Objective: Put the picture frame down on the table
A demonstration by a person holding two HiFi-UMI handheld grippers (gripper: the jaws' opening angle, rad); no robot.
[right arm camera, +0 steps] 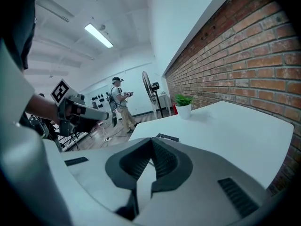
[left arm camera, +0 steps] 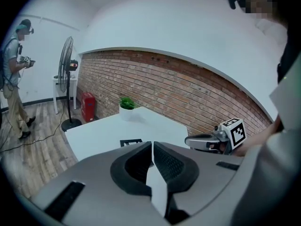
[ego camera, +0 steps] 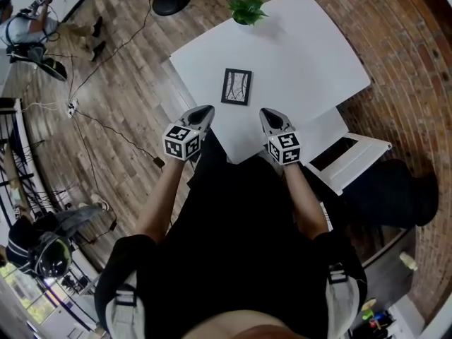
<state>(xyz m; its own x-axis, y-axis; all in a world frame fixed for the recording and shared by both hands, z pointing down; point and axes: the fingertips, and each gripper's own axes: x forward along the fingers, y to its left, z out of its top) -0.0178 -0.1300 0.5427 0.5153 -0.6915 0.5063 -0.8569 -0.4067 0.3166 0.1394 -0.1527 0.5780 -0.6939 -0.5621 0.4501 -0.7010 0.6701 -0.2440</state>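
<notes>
A: Head view, what do the grippers hold?

B: Nothing. The left gripper (ego camera: pixel 203 111) and right gripper (ego camera: pixel 269 115) both have their jaws pressed together, empty. The picture frame (ego camera: pixel 236 86) lies flat on the table (ego camera: pixel 311 55), at twelve o'clock ahead of them, apart from both.

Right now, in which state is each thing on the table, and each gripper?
picture frame: lying flat on the table, free of both grippers.
potted plant: upright, at the table's far edge.
left gripper: jaws together, holding nothing.
right gripper: jaws together, holding nothing.
</notes>
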